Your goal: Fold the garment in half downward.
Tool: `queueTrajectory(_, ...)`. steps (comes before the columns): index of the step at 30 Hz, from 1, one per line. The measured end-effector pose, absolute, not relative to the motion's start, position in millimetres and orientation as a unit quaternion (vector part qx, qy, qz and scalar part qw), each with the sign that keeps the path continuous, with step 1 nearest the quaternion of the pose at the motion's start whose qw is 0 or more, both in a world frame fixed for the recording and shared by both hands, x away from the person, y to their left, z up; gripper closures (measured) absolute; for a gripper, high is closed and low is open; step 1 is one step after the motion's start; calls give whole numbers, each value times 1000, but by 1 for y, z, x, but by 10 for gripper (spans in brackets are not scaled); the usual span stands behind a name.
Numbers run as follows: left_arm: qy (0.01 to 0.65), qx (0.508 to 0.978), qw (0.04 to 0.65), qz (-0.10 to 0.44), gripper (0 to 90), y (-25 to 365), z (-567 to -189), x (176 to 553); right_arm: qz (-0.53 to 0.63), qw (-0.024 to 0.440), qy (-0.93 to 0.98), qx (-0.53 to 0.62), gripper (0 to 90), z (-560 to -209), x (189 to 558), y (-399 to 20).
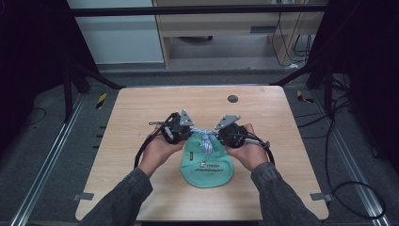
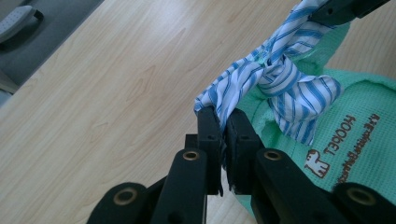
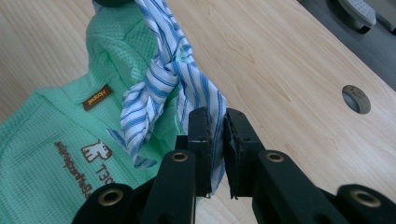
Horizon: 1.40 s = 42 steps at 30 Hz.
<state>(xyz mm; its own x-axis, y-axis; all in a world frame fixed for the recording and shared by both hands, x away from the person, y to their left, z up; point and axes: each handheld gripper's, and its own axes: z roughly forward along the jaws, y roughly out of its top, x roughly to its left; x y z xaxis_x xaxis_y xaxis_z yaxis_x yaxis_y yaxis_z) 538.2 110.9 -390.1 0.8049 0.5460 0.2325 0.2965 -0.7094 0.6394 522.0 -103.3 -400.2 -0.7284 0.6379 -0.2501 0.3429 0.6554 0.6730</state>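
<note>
a: high view first: the green pouch (image 1: 207, 165) lies flat on the wooden table (image 1: 141, 113), near the person's edge and about midway across. its long axis runs from the near edge toward the far one, rounded bottom toward the person, gathered mouth pointing away.

b: and the striped tie (image 1: 205, 138)?

a: blue and white cloth, knotted at the mouth. its two ends run crosswise, out to the left and right, at right angles to the pouch.

b: what are the tongs doing?

a: left gripper (image 1: 187, 132) is clenched on the left end of the tie. in the left gripper view the jaws stand almost together, with only the thin cloth (image 2: 219, 100) pinched between the fingertips (image 2: 208, 122). the knot (image 2: 275, 70) sits just beyond, over the pouch (image 2: 369, 107) with its brown print.

b: right one?

a: right gripper (image 1: 219, 135) is the same, clamped on the other end. in the right gripper view the cloth (image 3: 217, 112) passes down between the nearly closed pads (image 3: 200, 123). the pouch (image 3: 51, 126) lies to that view's left, and the knot (image 3: 166, 70) hangs off the table there.

b: hands?

a: each hand (image 1: 162, 148) wraps its gripper body, on either side of the pouch mouth.
</note>
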Motion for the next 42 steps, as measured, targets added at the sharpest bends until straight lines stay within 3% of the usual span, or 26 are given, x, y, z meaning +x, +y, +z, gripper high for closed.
queueTrajectory(42, 226, 907, 316, 165, 842, 113, -422, 499, 308, 217, 889, 261, 795, -423, 482, -115)
